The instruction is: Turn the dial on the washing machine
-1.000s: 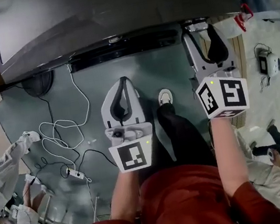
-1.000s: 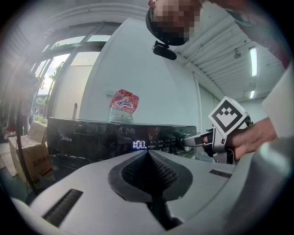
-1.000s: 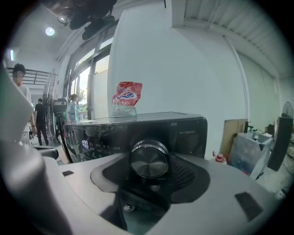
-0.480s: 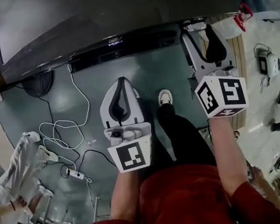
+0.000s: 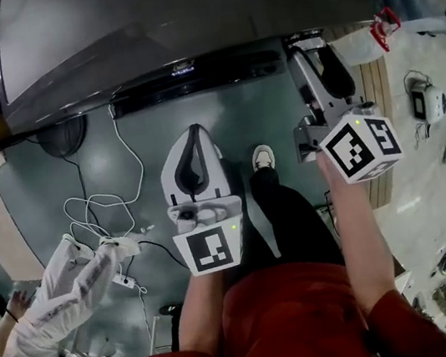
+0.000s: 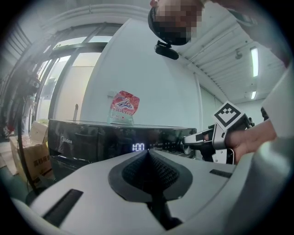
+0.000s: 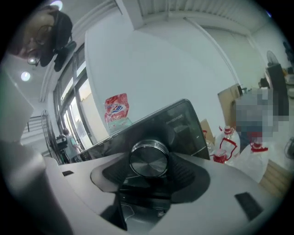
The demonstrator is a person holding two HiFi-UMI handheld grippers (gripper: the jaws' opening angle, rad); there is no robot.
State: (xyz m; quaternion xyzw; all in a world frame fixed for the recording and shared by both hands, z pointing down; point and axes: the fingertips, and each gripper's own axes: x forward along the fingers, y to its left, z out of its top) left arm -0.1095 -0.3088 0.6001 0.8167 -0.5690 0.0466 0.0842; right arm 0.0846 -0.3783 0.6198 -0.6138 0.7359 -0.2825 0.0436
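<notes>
The dark washing machine (image 5: 178, 11) fills the top of the head view, its control panel facing me. My right gripper (image 5: 313, 46) reaches up to the panel's right end and is shut on the silver dial (image 7: 149, 159), which sits between the two dark pads in the right gripper view. Its marker cube (image 5: 362, 146) is tilted to the right. My left gripper (image 5: 192, 129) hangs lower, in front of the panel's middle, shut with nothing in it. In the left gripper view the display (image 6: 138, 147) reads 1:00, and the right gripper (image 6: 188, 140) touches the panel at the right.
A red detergent bag (image 6: 124, 106) stands on top of the machine. White cables (image 5: 97, 211) trail over the grey floor at the left. A person in white (image 5: 63, 285) bends at the lower left. Plastic bottles (image 7: 227, 142) stand right of the machine, cardboard boxes (image 6: 27, 156) left.
The right gripper has rolled on the dial, its marker cube swinging down and to the right. The left gripper has stayed put. The person in white at the left has shifted.
</notes>
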